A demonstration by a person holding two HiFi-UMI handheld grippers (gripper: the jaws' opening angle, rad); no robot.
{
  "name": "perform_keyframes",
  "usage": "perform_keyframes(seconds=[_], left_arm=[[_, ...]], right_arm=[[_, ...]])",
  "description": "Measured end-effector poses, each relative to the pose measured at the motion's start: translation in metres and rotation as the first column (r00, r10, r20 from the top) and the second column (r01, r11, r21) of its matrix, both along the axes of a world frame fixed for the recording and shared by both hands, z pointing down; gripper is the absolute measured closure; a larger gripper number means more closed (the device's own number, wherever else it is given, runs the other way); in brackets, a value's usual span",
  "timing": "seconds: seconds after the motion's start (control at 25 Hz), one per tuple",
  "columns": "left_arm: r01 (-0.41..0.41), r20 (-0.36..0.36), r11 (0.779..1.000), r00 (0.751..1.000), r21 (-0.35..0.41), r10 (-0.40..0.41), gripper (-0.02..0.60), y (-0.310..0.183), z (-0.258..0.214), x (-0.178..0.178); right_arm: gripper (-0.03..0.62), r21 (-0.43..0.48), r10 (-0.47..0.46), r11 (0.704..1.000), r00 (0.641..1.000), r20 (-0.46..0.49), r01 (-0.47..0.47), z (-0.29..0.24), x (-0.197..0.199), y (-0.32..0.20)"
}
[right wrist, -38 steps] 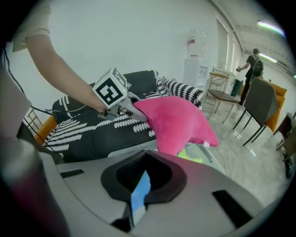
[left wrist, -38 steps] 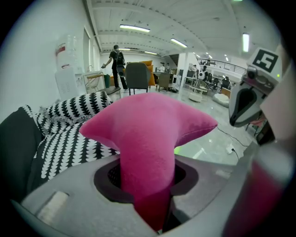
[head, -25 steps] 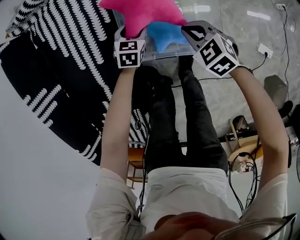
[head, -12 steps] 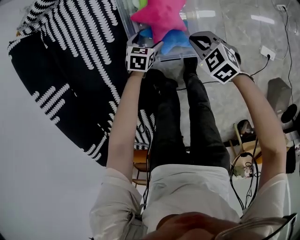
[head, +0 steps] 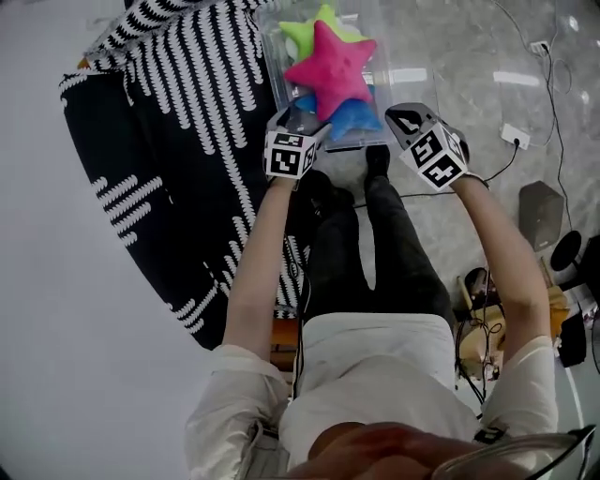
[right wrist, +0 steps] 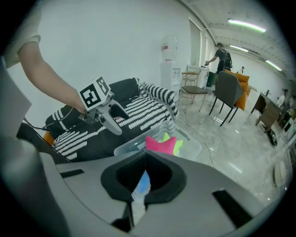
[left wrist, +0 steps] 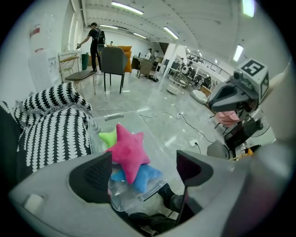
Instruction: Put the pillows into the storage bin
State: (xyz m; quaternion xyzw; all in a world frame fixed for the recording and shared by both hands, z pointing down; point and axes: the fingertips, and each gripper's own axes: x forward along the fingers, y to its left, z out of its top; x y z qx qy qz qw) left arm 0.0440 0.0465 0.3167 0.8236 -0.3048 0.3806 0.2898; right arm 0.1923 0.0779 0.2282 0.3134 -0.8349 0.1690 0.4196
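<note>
The clear storage bin (head: 272,56) stands on the pale marble floor (head: 459,66), just beside a black-and-white striped throw (head: 159,122). Three star pillows are piled inside it: the pink star pillow (head: 333,67) on top, the green star pillow (head: 314,28) behind it, the blue star pillow (head: 354,114) beneath. The left hand-held gripper (left wrist: 144,169) hangs at the bin's near edge, released, with its jaws spread wide and nothing between the pads. The right hand-held gripper (right wrist: 145,157) is clenched, tips together and empty, near the bin's other near corner.
</note>
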Motion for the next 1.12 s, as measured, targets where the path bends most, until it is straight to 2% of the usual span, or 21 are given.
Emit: perform_keyframes(seconds=[0.2,0.32,0.44,0.56,0.8,0.84,0.96,1.12], left_arm=[[-0.009,-0.002,0.999,1.0,0.054,0.009,0.149,0.007,-0.084,-0.008],[-0.011,-0.008,0.997,1.0,0.07,0.012,0.149,0.016,-0.134,-0.013],[0.001,-0.029,0.992,1.0,0.129,0.003,0.149,0.019,-0.183,-0.02],[0.013,-0.051,0.979,0.999,0.204,-0.003,0.149,0.02,-0.232,-0.028],[0.064,-0.098,0.951,0.995,0.302,-0.036,0.155,0.029,-0.334,-0.048],[0.075,-0.097,0.944,0.994,0.32,-0.046,0.168,0.032,-0.351,-0.051],[0.099,-0.096,0.916,0.993,0.389,-0.067,0.266,0.038,-0.399,-0.06],[0.138,-0.136,0.888,0.987,0.438,-0.087,0.287,0.049,-0.453,-0.083]], right_arm=[[0.592,0.031,0.035,0.999,0.999,0.004,-0.035,-0.069,0.003,0.007],[0.592,0.04,0.022,0.999,1.0,-0.012,-0.021,-0.113,-0.002,0.016],[0.592,0.064,0.034,0.997,0.999,-0.008,-0.034,-0.154,-0.009,0.022],[0.592,0.093,0.076,0.993,0.997,0.026,-0.078,-0.192,-0.013,0.025],[0.592,0.169,0.154,0.97,0.981,0.118,-0.173,-0.285,-0.016,0.027],[0.592,0.18,0.167,0.965,0.976,0.139,-0.191,-0.302,-0.014,0.03],[0.592,0.209,0.205,0.946,0.957,0.204,-0.247,-0.348,-0.013,0.034],[0.592,0.262,0.206,0.926,0.946,0.251,-0.271,-0.399,-0.03,0.04]])
